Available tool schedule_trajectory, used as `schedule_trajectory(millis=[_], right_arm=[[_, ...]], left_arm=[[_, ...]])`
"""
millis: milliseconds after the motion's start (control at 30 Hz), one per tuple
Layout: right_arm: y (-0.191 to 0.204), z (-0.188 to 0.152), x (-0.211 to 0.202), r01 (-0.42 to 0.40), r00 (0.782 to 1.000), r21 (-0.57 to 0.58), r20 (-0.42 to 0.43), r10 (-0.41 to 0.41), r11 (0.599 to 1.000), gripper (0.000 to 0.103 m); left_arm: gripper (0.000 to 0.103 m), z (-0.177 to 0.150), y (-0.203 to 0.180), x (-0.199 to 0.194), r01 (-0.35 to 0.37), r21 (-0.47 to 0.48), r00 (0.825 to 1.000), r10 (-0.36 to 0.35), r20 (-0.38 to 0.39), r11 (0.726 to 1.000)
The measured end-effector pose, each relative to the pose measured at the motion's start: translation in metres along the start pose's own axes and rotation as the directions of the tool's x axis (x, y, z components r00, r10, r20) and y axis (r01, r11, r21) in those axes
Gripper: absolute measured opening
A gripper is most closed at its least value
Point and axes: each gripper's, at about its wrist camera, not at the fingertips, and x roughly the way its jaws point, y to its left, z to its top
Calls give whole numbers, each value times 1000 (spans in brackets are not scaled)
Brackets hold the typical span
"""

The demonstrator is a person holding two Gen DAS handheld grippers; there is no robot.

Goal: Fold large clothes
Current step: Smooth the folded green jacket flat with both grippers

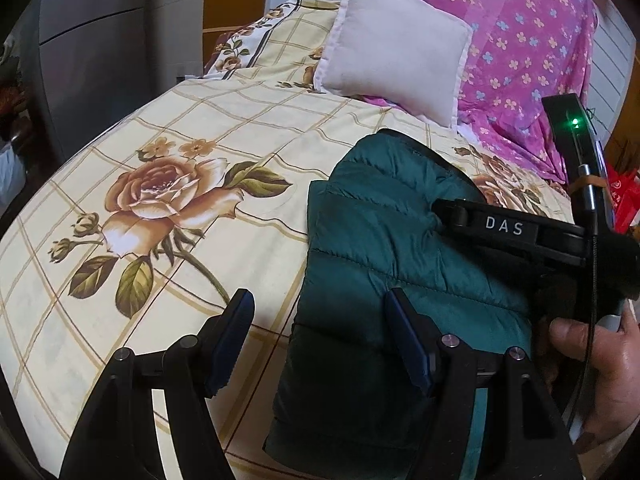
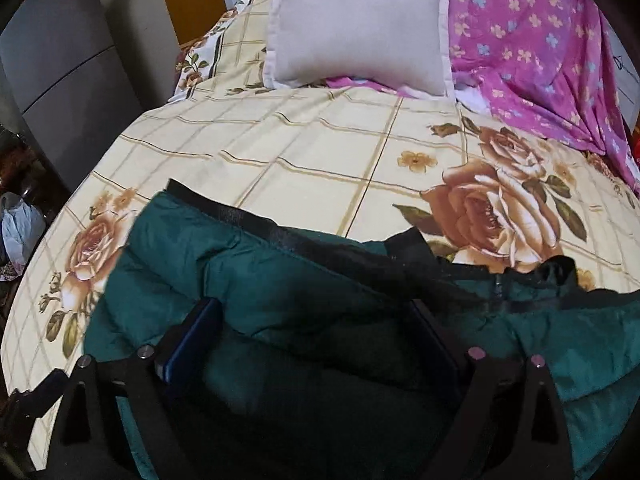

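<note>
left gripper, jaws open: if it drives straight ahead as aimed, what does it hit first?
Probably the left edge of the green puffer jacket, which runs up between the fingers of the left gripper. A little further left it would meet the rose-print bedsheet instead. Depth is unclear through the fisheye.

At lower right our right tool (image 2: 316, 344) shades the dark green quilted puffer jacket (image 2: 280, 280), cut by the bottom edge.
</note>
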Motion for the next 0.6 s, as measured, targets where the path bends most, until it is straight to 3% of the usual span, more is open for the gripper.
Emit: schedule_trajectory(millis=[133,200,400,600], right_arm=[[-10,-2,-23,-51,998,14,25,50,999,95],[-22,-6,-48,-38,997,5,62,38,999,95],[-95,-40,-110,155,979,-4,135,-153,988,95],[-188,-61,-124,254,955,150,115,-272,956,95]], left_arm=[[50,2,-2,-4,0,9,1000,0,9,1000],[50,3,-2,-9,6,11,1000,-6,24,1000],[50,5,-5,-19,39,4,997,-39,63,999],[50,2,-15,-7,31,33,999,-32,37,999]])
